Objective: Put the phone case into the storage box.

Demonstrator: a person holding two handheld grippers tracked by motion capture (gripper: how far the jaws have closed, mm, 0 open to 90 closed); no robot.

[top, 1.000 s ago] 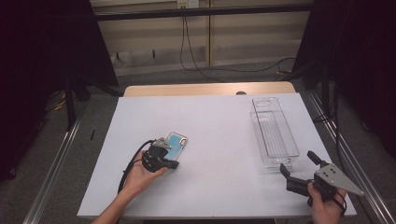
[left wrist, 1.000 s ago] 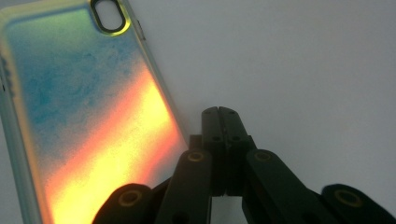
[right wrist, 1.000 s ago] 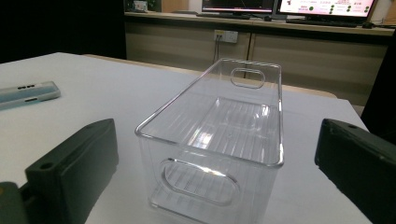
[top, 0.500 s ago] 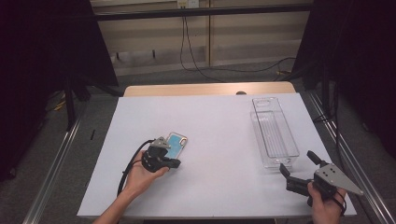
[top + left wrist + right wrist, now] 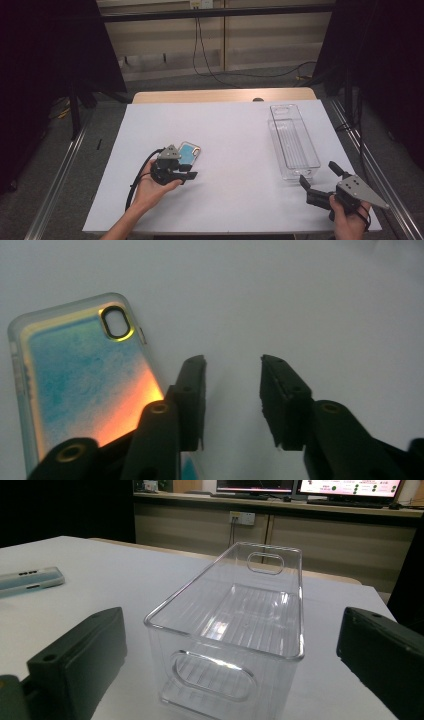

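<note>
Where the left gripper (image 5: 186,175) sits low over the white worktop (image 5: 235,145), its jaws have just been opening — in the left gripper view they stand apart with bare surface between them and nothing gripped. A second ago, in the high view, the same gripper sat at the near end of the phone case (image 5: 75,375). Now the case lies flat and free on the worktop, its iridescent blue-and-orange back up and its camera cutout at the far end. It is just beside the left-hand jaw, whose arm overlaps its near corner in that view; whether the arm touches it I cannot tell.

By my reading the case has just been let go, or the jaws are being set for a fresh bite on it.

The right gripper (image 5: 320,184) waits with its jaws spread wide and empty, pointing at the near end of the clear plastic bin (image 5: 235,625), which stands empty and well apart from the case. The bin looks the likely destination — if so, the case has yet to travel across the worktop to it.
</note>
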